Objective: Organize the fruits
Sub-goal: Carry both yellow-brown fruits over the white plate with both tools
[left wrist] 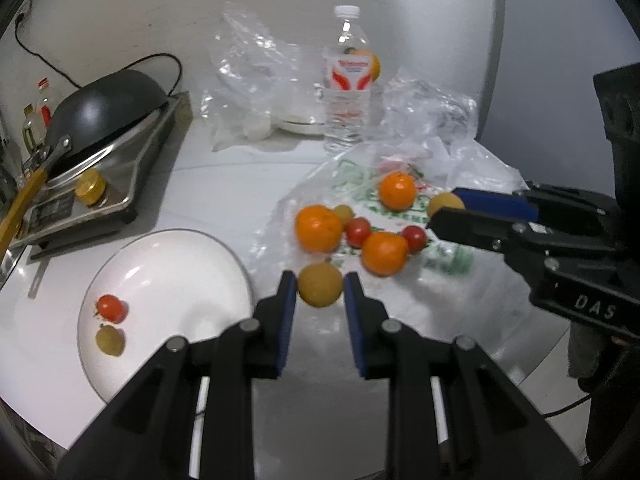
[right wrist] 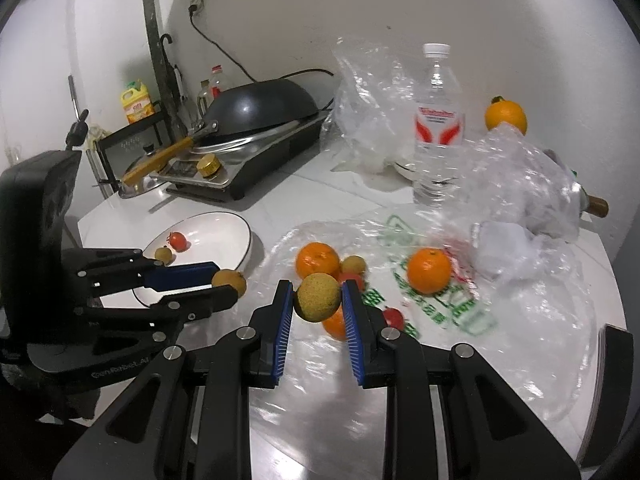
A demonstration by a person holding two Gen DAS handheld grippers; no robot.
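Note:
My left gripper [left wrist: 320, 288] is shut on a small brown longan [left wrist: 321, 289], held just right of the white plate [left wrist: 168, 256]. It also shows in the right wrist view [right wrist: 230, 282]. My right gripper [right wrist: 318, 298] is shut on another longan [right wrist: 318, 297], above the fruit pile; it also shows in the left wrist view [left wrist: 444, 208]. The plate holds a cherry tomato [left wrist: 111, 308] and a longan [left wrist: 110, 341]. Several oranges [left wrist: 319, 227], cherry tomatoes [left wrist: 358, 231] and a longan [left wrist: 344, 212] lie on a printed plastic bag [left wrist: 400, 208].
A water bottle [left wrist: 347, 80] stands behind the fruit among crumpled clear bags [left wrist: 256, 68]. One more orange [right wrist: 505, 116] sits at the back. A wok on a cooker [left wrist: 100, 136] stands at the left. The rounded table edge [right wrist: 612, 320] is at the right.

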